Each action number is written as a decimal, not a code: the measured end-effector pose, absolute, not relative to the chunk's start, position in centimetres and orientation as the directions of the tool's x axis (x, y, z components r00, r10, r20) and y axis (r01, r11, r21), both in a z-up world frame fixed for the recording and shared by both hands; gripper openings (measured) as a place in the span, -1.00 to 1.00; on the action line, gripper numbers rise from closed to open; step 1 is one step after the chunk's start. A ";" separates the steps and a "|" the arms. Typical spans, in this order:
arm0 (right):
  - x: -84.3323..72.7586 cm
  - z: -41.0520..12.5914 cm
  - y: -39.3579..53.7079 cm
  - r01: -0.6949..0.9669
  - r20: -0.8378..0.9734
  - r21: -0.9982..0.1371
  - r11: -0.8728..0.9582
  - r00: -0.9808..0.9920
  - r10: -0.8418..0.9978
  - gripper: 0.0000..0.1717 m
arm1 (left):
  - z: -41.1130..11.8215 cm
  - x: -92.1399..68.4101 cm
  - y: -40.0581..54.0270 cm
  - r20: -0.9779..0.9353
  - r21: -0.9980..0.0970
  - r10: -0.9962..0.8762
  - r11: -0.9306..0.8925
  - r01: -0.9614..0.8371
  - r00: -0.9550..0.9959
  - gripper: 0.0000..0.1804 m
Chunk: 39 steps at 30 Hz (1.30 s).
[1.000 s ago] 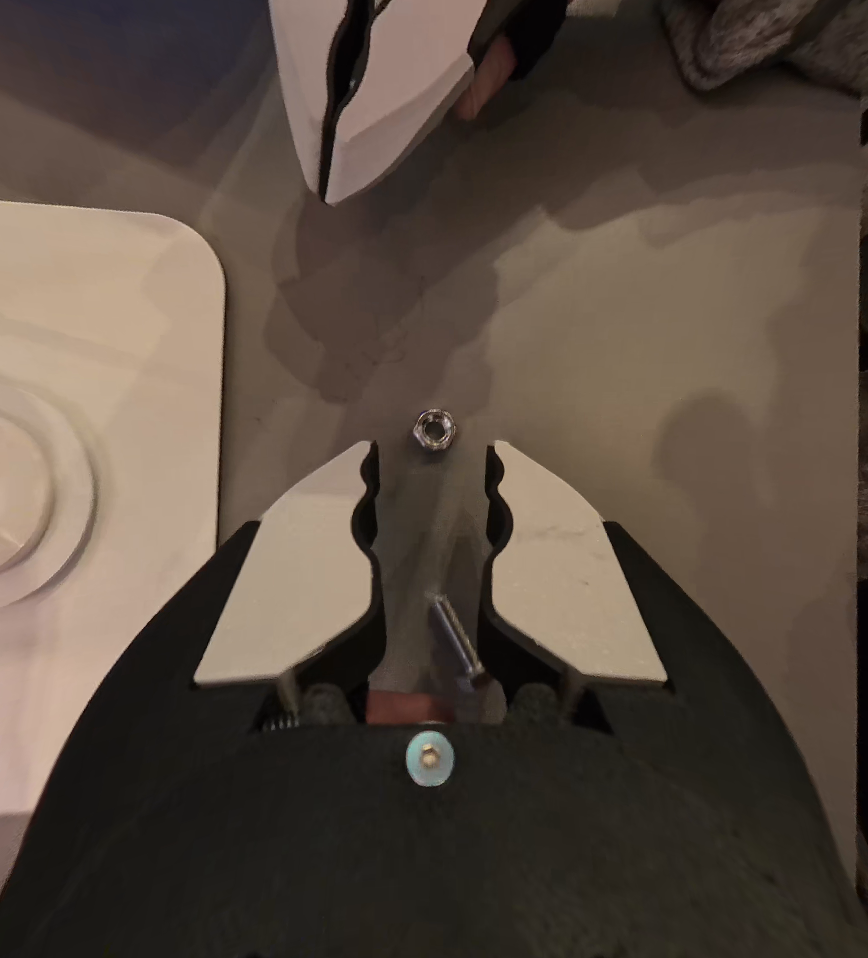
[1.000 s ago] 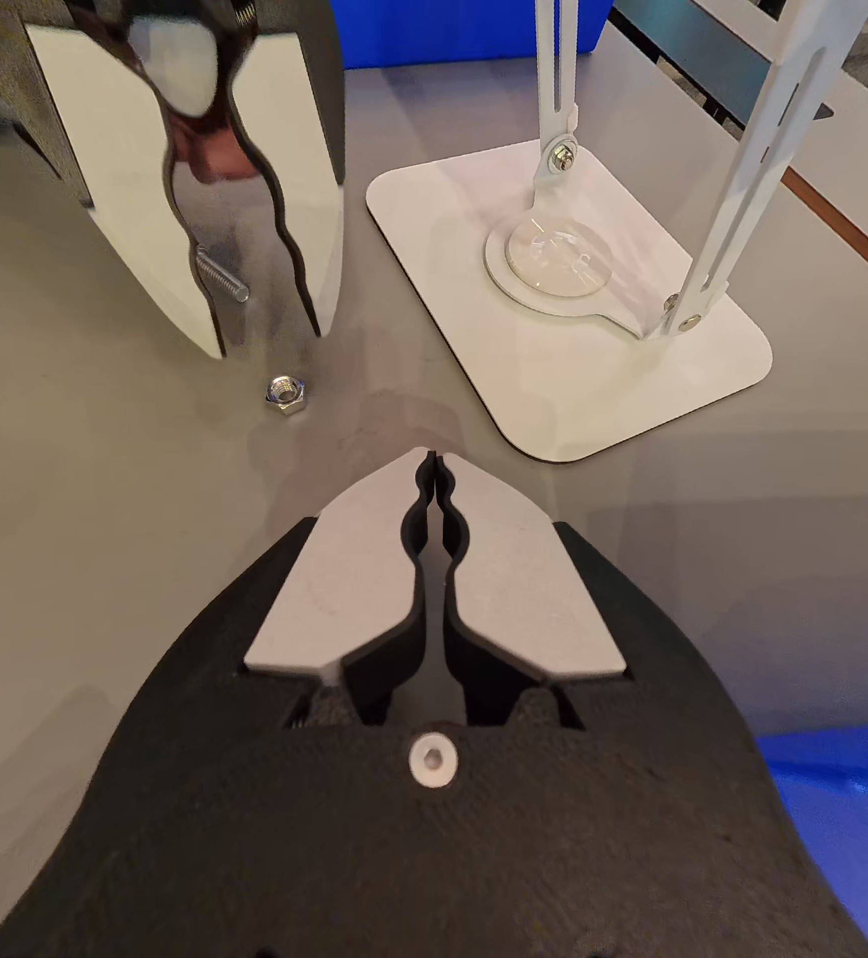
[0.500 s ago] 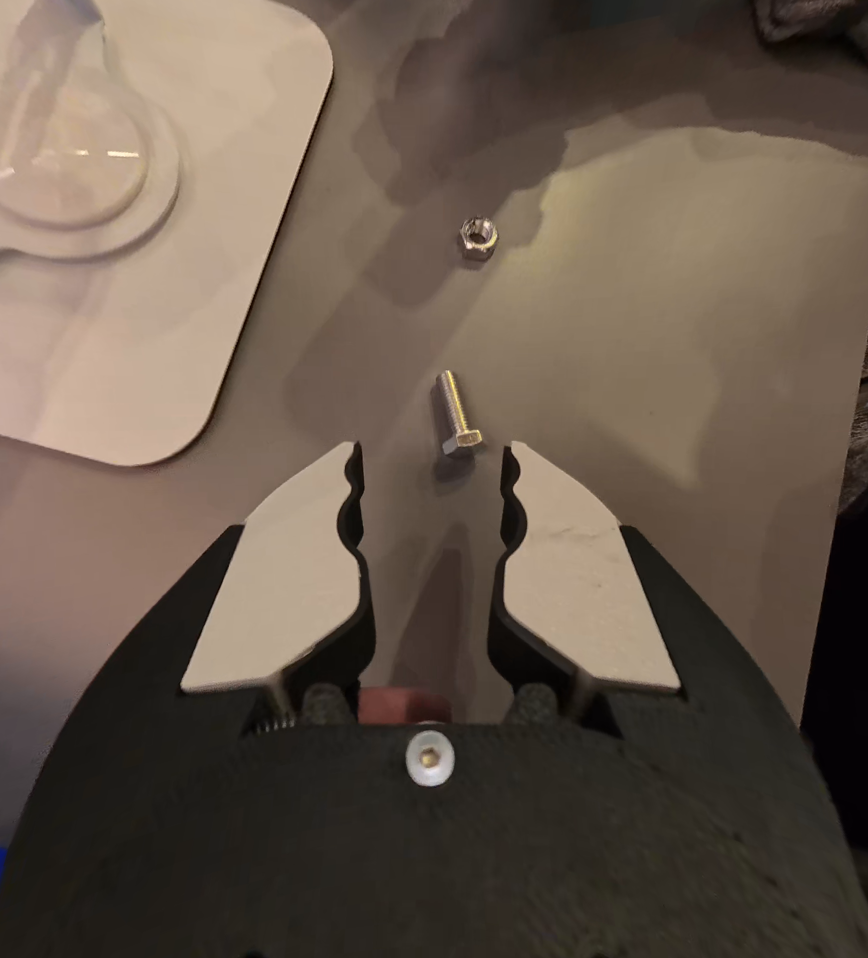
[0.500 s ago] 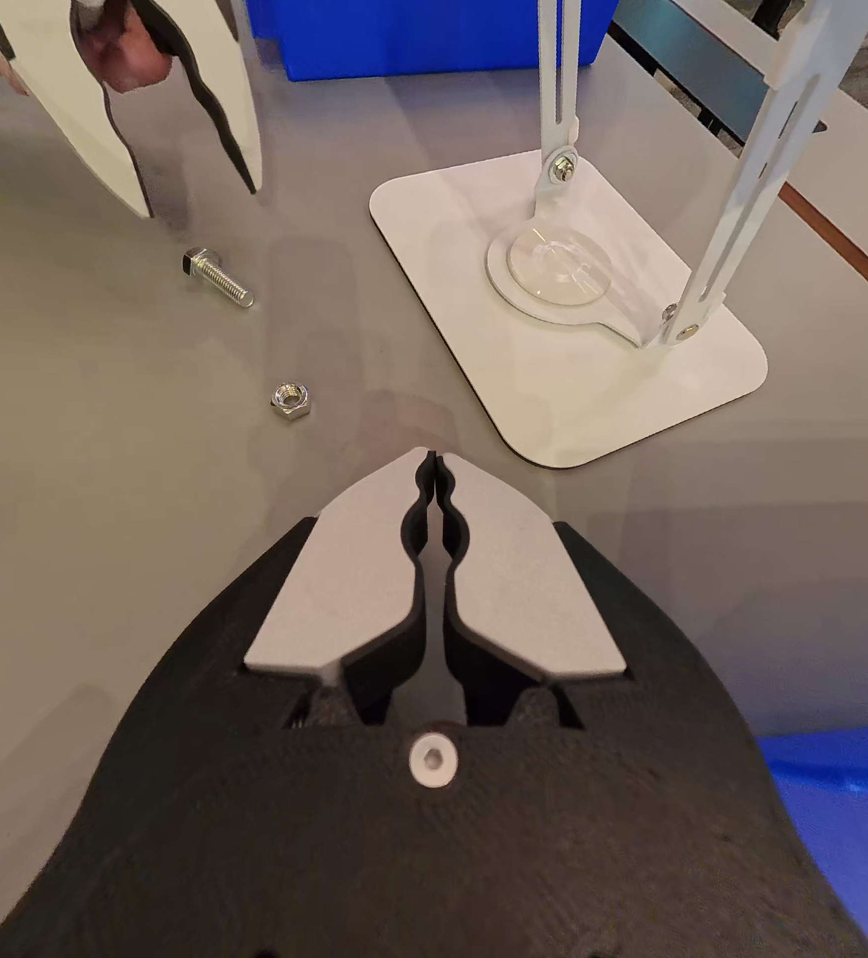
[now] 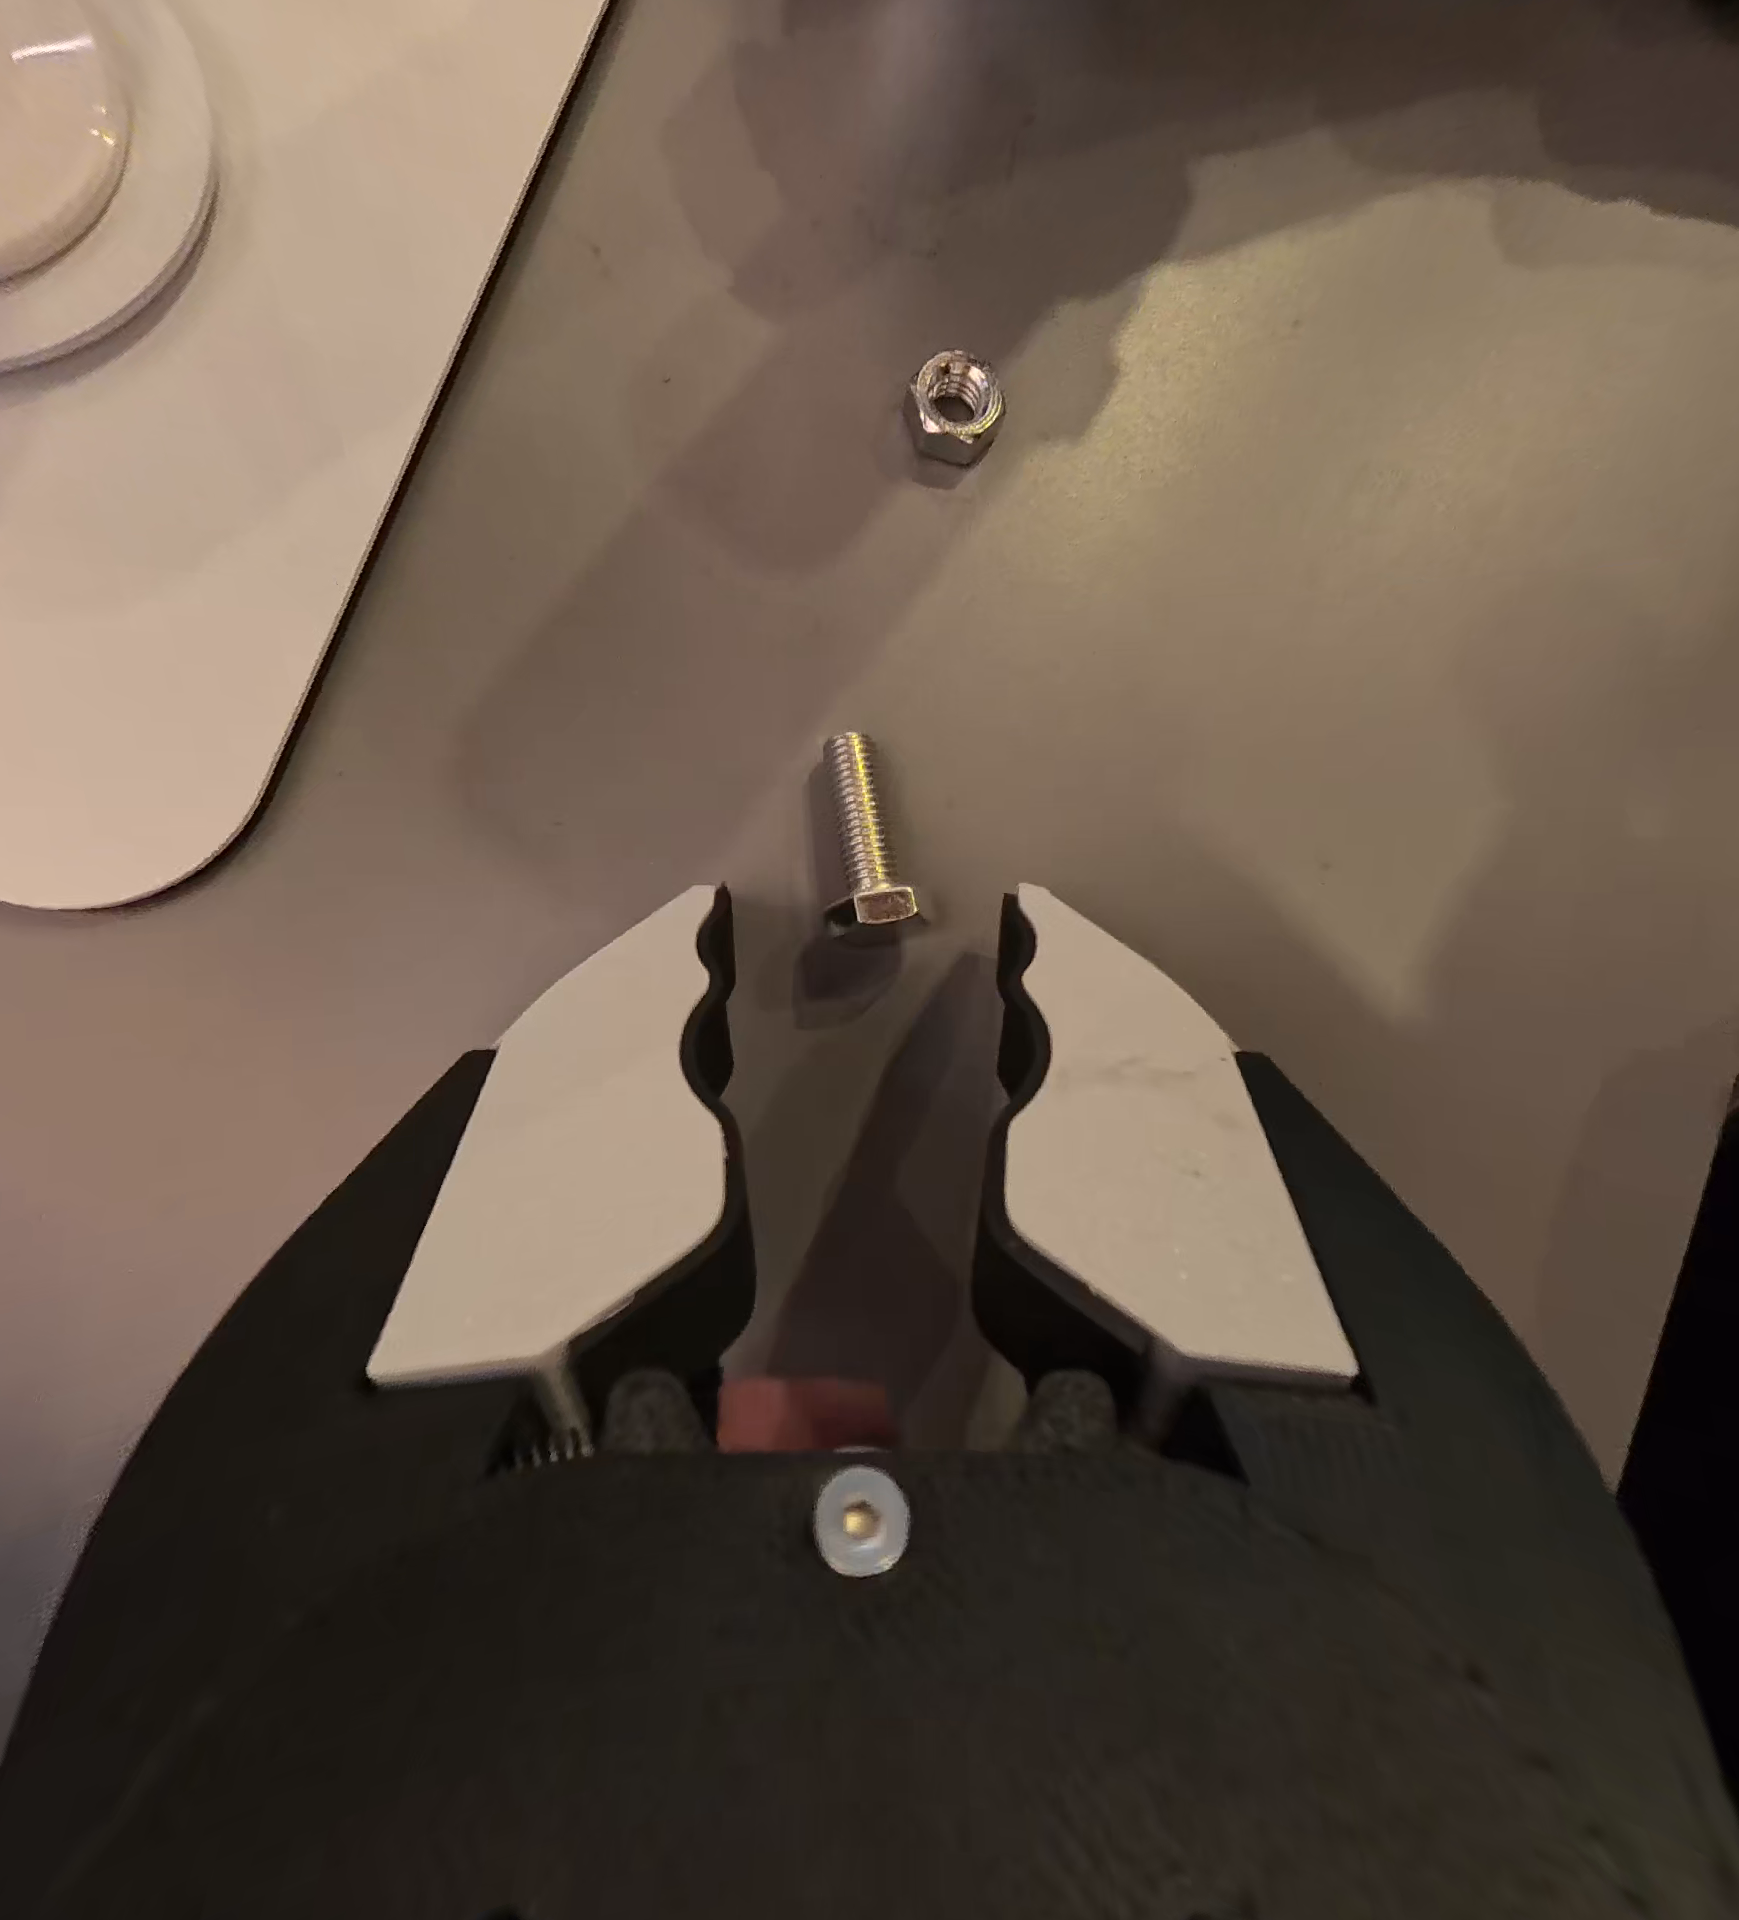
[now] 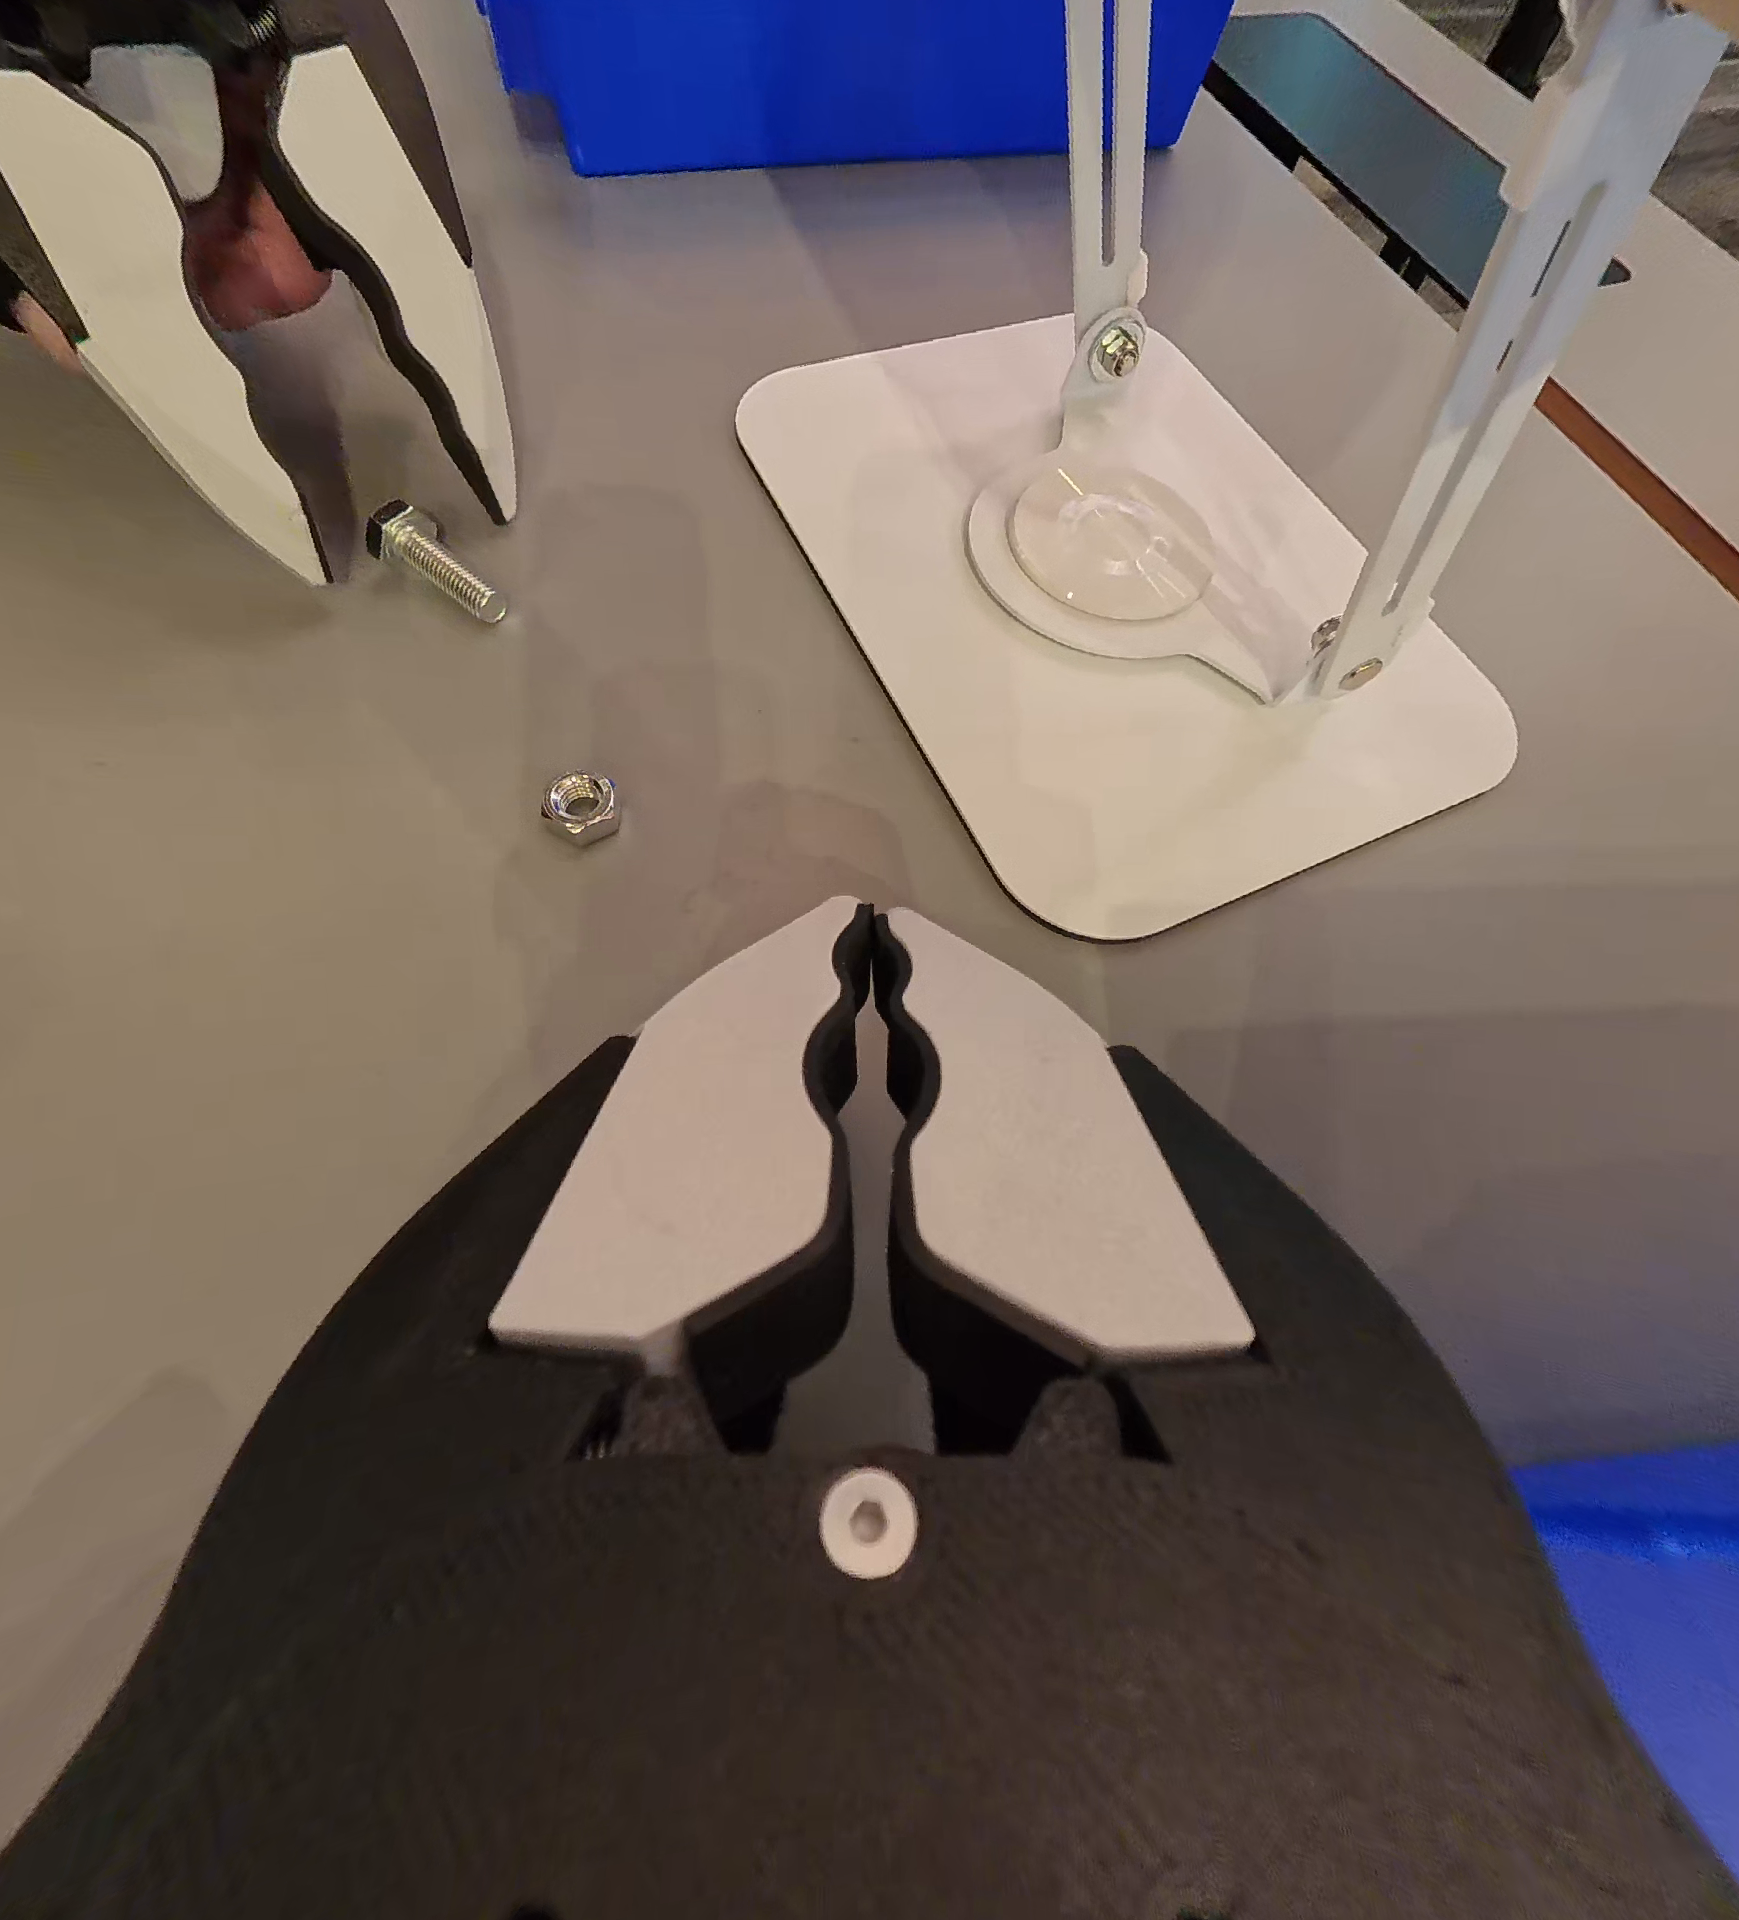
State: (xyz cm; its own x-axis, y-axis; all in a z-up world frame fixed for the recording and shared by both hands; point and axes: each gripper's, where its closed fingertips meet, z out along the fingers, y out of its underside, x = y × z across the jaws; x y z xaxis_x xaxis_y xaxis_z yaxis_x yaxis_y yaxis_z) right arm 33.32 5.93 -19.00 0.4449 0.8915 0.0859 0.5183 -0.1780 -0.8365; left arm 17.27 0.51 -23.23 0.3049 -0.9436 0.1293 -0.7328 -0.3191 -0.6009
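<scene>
At far left of the grey bench (image 6: pixel 169 935), the left hand-held gripper (image 5: pixel 863 902) stands wide and empty, its tips astride the head of a small silver threaded steel bolt (image 5: pixel 863 826): stiff, light, likely slick and prone to roll, best pinched across the shank. Beyond lies a shiny hexagonal steel nut (image 5: pixel 951 406). Rightward, the right hand-held gripper (image 6: pixel 867 914) is closed on nothing, near a white metal stand base (image 6: pixel 1208 810).

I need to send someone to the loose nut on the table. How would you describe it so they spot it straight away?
Start at the white rounded base plate on the grey table. Just off its near corner lies a small shiny silver hexagonal nut, flat, threaded hole facing up. Its only neighbour, a silver threaded bolt, is long and lies by the left gripper, which is open.
</scene>
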 end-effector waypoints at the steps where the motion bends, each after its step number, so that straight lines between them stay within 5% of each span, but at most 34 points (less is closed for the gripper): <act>1: 33.3 -19.0 5.9 0.519 0.088 -0.836 -0.176 0.444 0.892 -1.00 | -23.2 17.3 0.5 0.129 -0.601 -0.941 -0.326 -0.730 0.314 -0.46; 10: 33.3 -18.9 5.8 0.522 0.096 -0.836 -0.169 0.443 0.892 -1.00 | -23.4 17.4 0.1 0.050 -0.600 -0.923 -0.334 -0.727 0.383 -0.77; 22: 33.2 -18.8 5.8 0.522 0.098 -0.836 -0.166 0.441 0.892 -1.00 | -22.9 17.3 0.9 -0.007 -0.668 -0.921 -0.285 -0.688 0.389 -0.79; 31: 33.3 -18.3 5.8 0.493 0.086 -0.854 -0.167 0.450 0.889 -1.00 | -16.5 17.5 3.1 0.116 -0.899 -0.928 -0.249 -0.360 0.353 -0.79; 39: 32.8 -17.9 5.6 0.461 0.066 -0.872 -0.163 0.442 0.895 -1.00 | -9.9 16.8 2.0 0.273 -0.961 -0.961 -0.272 0.041 0.036 -0.79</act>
State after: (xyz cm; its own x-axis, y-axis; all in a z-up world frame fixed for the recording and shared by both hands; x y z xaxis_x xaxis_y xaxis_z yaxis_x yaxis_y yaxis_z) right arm 32.84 5.63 -17.93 0.4415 0.8948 0.0657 0.4609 -0.1634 -0.8723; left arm 16.84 2.02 -9.88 0.0358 -0.9612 0.2734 0.0414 -0.2719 -0.9614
